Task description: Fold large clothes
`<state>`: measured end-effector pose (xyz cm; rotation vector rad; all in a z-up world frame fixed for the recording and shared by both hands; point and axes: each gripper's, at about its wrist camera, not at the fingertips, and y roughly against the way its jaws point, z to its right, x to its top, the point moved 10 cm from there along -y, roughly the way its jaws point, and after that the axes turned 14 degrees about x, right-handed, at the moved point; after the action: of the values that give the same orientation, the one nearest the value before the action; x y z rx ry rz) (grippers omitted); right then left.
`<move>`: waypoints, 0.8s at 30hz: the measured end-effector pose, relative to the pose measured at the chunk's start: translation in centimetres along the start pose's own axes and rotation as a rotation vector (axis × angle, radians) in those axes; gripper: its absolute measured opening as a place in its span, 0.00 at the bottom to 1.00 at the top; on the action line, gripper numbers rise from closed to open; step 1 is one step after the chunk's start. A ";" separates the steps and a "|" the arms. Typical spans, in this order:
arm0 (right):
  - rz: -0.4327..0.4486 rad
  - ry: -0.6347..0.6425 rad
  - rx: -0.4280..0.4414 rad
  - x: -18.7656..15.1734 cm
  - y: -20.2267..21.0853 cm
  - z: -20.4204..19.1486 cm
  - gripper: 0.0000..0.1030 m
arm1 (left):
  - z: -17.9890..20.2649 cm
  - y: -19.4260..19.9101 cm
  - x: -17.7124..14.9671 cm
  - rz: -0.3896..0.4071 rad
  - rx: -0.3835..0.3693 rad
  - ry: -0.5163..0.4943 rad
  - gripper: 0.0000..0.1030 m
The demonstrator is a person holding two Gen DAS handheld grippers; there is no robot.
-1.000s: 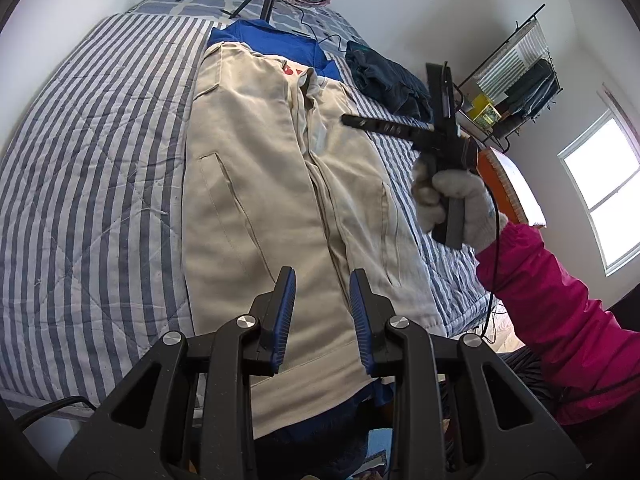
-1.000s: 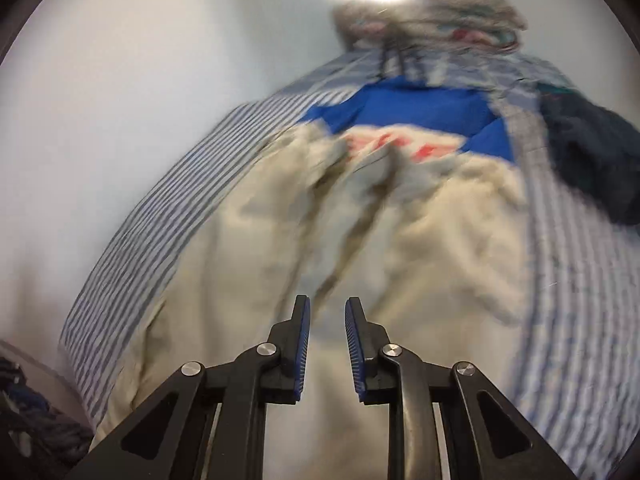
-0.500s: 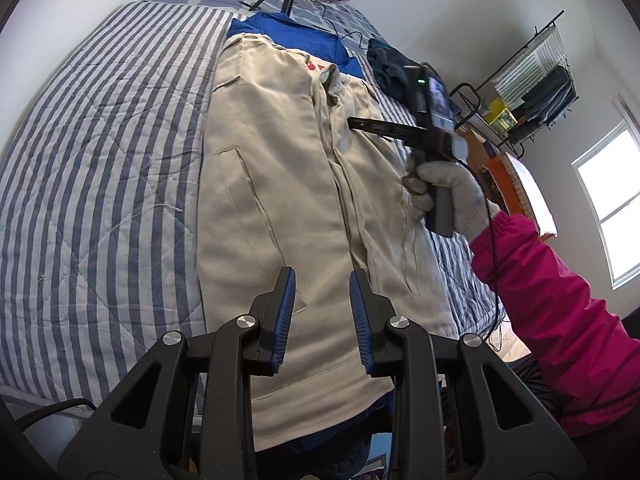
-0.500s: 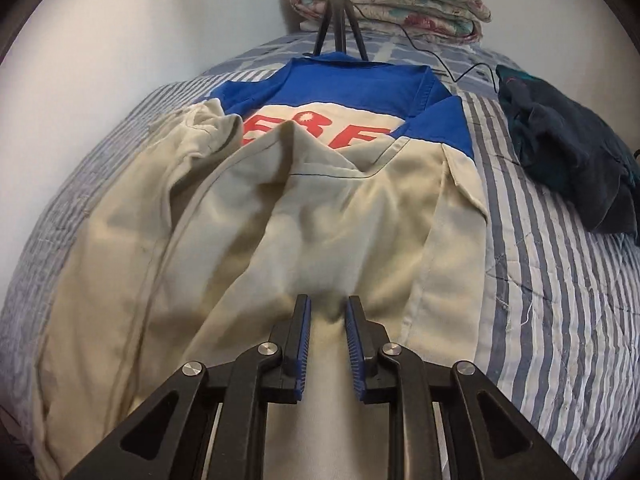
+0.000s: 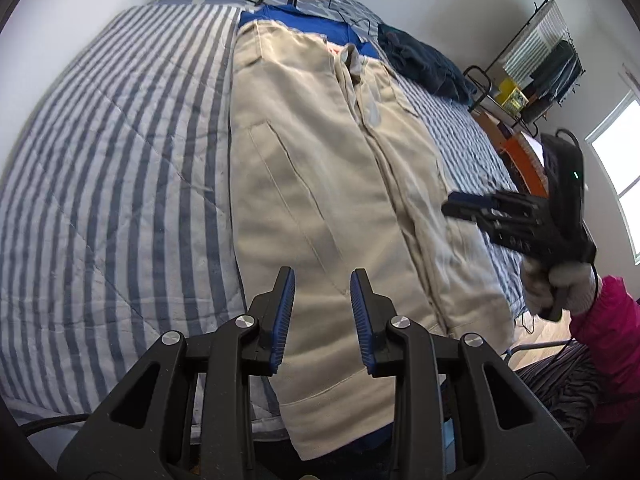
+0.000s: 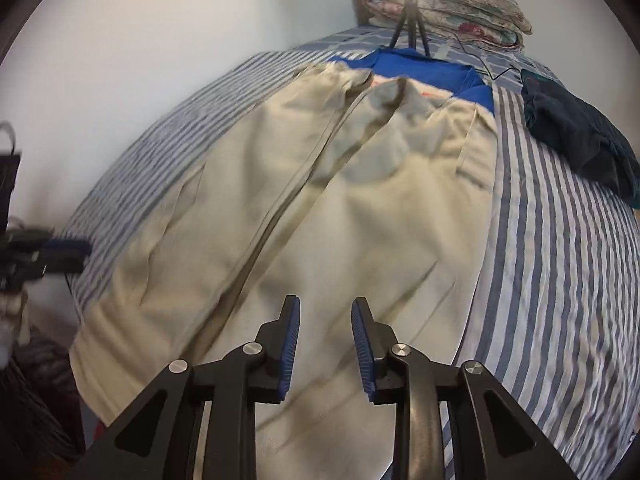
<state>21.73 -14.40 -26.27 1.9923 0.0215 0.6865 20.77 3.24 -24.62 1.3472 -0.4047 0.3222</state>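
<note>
Left gripper (image 5: 322, 312) and right gripper (image 6: 325, 338) parted, nothing held, both hovering lower centre; beige jacket (image 5: 320, 184) laid lengthwise mid-frame on striped bed (image 5: 120, 160). Hem corners should be pinched evenly, fold kept square

Striped bedspread (image 5: 120, 168), tripod (image 6: 408, 28), dark heap (image 6: 576, 140) — perhaps clothing.
</note>
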 end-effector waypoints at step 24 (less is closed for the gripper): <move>0.107 -0.393 0.180 -12.2 7.4 2.0 0.64 | -4.5 -1.3 -5.6 -0.195 -0.188 0.297 0.64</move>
<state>10.48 -23.38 -26.48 2.2845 -0.2689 0.3583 16.86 7.39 -29.10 1.1235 -0.0525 0.3083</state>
